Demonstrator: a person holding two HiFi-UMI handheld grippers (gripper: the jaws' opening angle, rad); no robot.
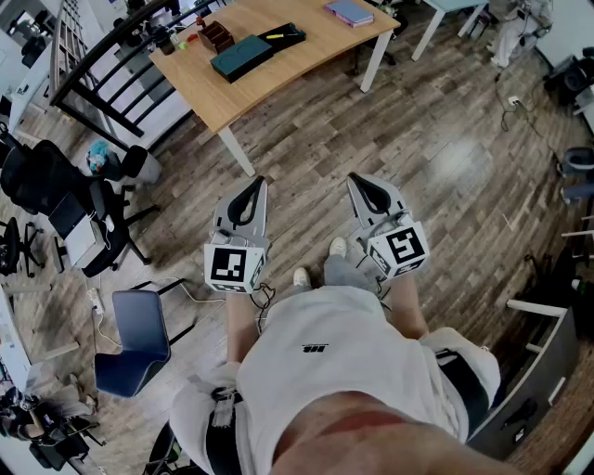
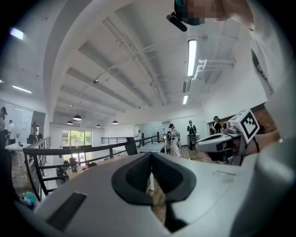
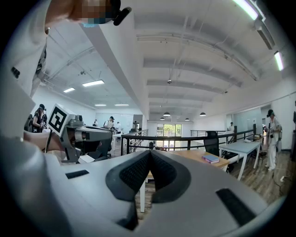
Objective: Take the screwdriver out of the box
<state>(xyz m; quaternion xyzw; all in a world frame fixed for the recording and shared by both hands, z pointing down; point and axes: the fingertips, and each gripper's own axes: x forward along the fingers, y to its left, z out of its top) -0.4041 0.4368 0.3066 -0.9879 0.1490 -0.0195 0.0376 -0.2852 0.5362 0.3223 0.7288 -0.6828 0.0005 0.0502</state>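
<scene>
A wooden table (image 1: 278, 70) stands far ahead of me, across the plank floor. On it lie a dark teal box (image 1: 241, 57) and a black case with a yellow strip (image 1: 283, 36); no screwdriver can be made out at this distance. My left gripper (image 1: 252, 183) and right gripper (image 1: 358, 180) are held side by side close to my body, well short of the table. Both are shut with nothing between the jaws. In the left gripper view the left gripper (image 2: 151, 159) points level across the room, as does the right gripper (image 3: 150, 157) in its own view.
A small brown box (image 1: 215, 35) and a purple book (image 1: 350, 11) also lie on the table. A black railing (image 1: 102, 56) runs behind it. Black office chairs (image 1: 56, 199) and a blue chair (image 1: 139, 339) stand at my left, and a dark cabinet (image 1: 543, 371) at my right.
</scene>
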